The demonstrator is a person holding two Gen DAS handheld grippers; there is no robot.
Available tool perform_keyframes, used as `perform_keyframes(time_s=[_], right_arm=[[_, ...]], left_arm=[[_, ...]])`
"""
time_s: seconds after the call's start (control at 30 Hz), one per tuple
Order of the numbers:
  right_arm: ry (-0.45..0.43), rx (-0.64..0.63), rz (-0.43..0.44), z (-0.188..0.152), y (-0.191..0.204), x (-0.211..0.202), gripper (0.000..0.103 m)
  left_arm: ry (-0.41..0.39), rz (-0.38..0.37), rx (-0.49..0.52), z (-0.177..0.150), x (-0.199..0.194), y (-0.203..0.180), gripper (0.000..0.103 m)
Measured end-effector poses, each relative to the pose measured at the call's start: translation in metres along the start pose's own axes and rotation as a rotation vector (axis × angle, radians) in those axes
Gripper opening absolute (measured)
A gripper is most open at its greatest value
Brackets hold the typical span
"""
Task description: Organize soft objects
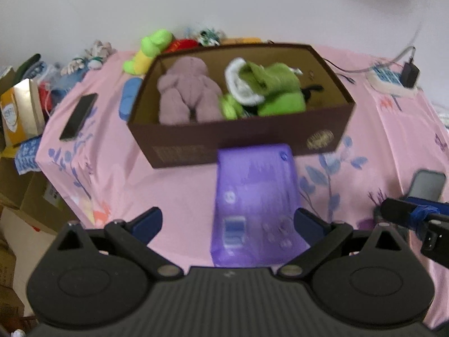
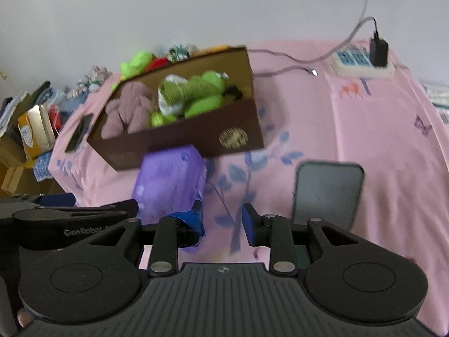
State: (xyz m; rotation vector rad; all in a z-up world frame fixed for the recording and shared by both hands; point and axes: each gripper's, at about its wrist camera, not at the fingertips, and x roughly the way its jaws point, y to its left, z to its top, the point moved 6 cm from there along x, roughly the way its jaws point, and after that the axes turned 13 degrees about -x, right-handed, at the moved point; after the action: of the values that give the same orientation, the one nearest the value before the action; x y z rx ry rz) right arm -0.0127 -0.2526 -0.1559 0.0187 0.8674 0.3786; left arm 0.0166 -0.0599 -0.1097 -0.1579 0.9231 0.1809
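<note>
Only the right wrist view shows the right gripper point(image 2: 221, 221), jaws narrowly apart and empty, beside the purple pack point(image 2: 171, 182). The left gripper point(image 1: 227, 224) stands wide around that soft, glossy pack, which lies just before the brown box point(image 1: 241, 137) of plush toys point(image 1: 185, 92)

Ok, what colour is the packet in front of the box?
Translucent purple packet with pale print; the left wrist view shows it best.
</note>
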Motion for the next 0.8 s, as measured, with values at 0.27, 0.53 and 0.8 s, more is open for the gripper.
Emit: perform_keyframes(time_s=[0.27,0.53,0.8], right_arm=[[0.049,0.062,-0.024,-0.016,-0.019,-0.005,0.014],[0.049,0.136,-0.086,-0.012,-0.039,-0.014,0.014],[-0.023,0.129,-0.132,0.018,-0.027,-0.023,0.014]], left_arm=[[0.067,-0.009,0.054,-0.021,0.003,-0.018,0.099],[0.095,-0.054,0.113,-0.018,0.004,-0.037,0.099],[0.029,-0.077,0.127,0.019,-0.005,-0.034,0.099]])
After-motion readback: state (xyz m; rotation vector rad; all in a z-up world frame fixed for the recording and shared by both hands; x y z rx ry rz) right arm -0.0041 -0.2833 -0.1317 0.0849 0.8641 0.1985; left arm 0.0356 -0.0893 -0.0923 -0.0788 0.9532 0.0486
